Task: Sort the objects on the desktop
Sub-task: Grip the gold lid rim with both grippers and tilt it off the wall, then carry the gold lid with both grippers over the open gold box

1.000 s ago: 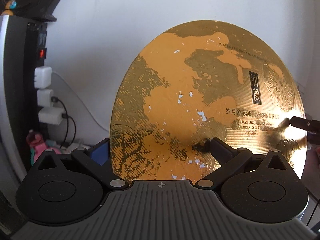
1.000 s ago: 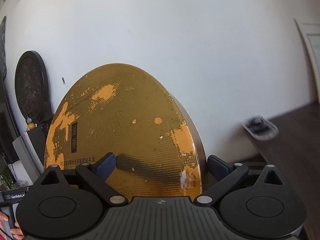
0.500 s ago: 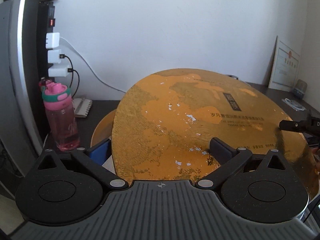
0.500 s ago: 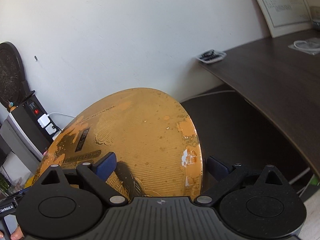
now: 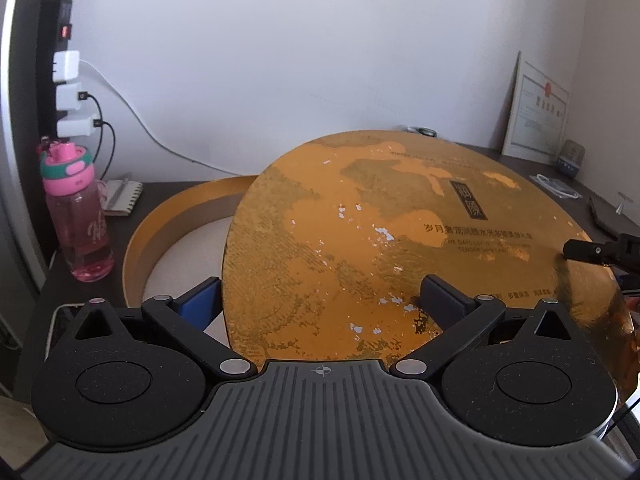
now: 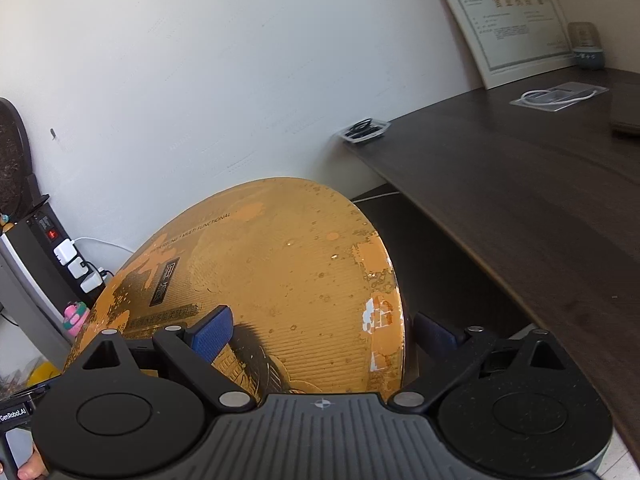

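left tongs [image 5: 320, 300] clamp gold lid [image 5: 392, 240] | right tongs [image 6: 320, 334] clamp lid rim | round box [image 5: 176, 220] half hidden

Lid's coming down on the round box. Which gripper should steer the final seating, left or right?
Probably left. Its view shows the open box base beside the gold lid, so alignment is visible. The right gripper grips the far edge and sees only the lid top; the base is hidden.

The big round gold lid [image 5: 400, 240] hides most of the round box [image 5: 168, 232] under it, and the small words on the framed paper [image 5: 536, 108] are too tiny to read.
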A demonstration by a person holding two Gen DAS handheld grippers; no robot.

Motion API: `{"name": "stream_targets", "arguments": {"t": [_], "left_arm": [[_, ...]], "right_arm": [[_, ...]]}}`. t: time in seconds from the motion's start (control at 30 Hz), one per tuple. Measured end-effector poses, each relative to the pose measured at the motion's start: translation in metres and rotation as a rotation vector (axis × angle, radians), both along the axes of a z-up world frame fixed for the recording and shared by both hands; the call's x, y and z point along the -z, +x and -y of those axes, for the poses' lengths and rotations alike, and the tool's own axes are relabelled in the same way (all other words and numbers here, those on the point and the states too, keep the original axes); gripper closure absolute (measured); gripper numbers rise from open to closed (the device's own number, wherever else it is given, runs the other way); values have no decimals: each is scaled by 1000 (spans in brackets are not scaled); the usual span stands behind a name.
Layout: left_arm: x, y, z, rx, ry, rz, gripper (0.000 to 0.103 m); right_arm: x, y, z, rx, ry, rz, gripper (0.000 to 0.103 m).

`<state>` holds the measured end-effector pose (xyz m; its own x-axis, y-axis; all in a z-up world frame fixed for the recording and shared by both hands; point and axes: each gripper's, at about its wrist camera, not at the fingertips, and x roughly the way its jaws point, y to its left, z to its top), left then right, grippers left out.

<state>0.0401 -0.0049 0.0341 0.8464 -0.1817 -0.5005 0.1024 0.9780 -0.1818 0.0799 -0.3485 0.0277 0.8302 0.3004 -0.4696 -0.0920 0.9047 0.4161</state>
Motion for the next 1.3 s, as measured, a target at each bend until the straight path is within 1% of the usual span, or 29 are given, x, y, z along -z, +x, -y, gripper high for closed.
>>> {"name": "stream_targets", "arguments": {"t": [0.37,0.57,0.77,0.97,1.3], "left_arm": [[6,19,20,113,-71,-23,0],[9,24,23,125,-82,-45,1],[9,26,11,83,-76,-41,1],[9,30,-11,17,-70,-40,1],[5,46,-58,-167,-19,-37,1]], "right_arm": [[-15,-26,21,107,-81,34,5],[-13,-23,23,119,-98,30,5],[-10,-7,9,79,-87,23,5],[-7,16,-15,13,-79,26,5],[3,87,-76,-166,-22,3,5]]}}
